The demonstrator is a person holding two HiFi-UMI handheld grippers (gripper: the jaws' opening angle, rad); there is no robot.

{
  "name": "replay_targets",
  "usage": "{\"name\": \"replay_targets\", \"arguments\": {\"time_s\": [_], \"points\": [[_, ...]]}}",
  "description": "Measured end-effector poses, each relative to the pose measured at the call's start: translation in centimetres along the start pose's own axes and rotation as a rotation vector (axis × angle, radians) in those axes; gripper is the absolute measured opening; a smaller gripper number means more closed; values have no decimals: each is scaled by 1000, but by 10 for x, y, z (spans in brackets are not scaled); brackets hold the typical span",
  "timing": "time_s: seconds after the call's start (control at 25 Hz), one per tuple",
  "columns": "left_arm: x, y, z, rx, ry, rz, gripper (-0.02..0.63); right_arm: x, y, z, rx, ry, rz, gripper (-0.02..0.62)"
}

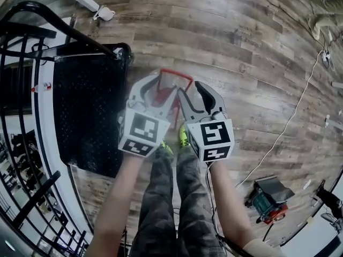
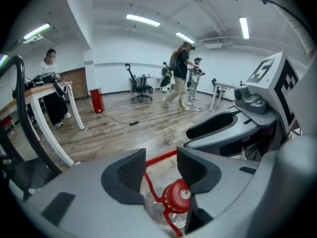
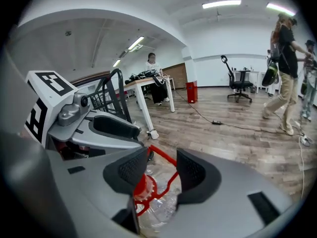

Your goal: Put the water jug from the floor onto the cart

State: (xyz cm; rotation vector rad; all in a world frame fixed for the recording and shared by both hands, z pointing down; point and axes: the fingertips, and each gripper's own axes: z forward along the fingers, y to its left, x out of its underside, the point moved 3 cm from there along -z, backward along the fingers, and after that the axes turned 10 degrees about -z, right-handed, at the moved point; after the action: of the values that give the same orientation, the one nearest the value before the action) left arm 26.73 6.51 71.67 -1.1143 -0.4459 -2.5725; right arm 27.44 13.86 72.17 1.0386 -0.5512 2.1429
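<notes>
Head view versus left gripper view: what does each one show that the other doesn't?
Only the head view shows the person's legs and a teal-and-red tool. Only the left gripper view shows the water jug's red cap, an office chair and people walking far off. Both show the jug's red handle and both grippers, the left gripper and the right gripper, open over it.

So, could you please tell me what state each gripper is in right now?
Left gripper: open, above the clear plastic water jug with red cap.
Right gripper: open, above the same jug, holding nothing.
</notes>
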Motion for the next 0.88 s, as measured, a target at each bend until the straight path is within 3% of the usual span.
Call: {"name": "replay_targets", "arguments": {"time_s": [0.08, 0.48, 0.88], "points": [[13, 6, 10, 9, 32, -16, 195, 7, -1, 9, 12, 8, 15, 175], [31, 22, 47, -1, 48, -5, 198, 38, -14, 39, 35, 51, 13, 181], [55, 42, 70, -1, 72, -71, 198, 60, -24, 64, 44, 98, 68, 181]]}}
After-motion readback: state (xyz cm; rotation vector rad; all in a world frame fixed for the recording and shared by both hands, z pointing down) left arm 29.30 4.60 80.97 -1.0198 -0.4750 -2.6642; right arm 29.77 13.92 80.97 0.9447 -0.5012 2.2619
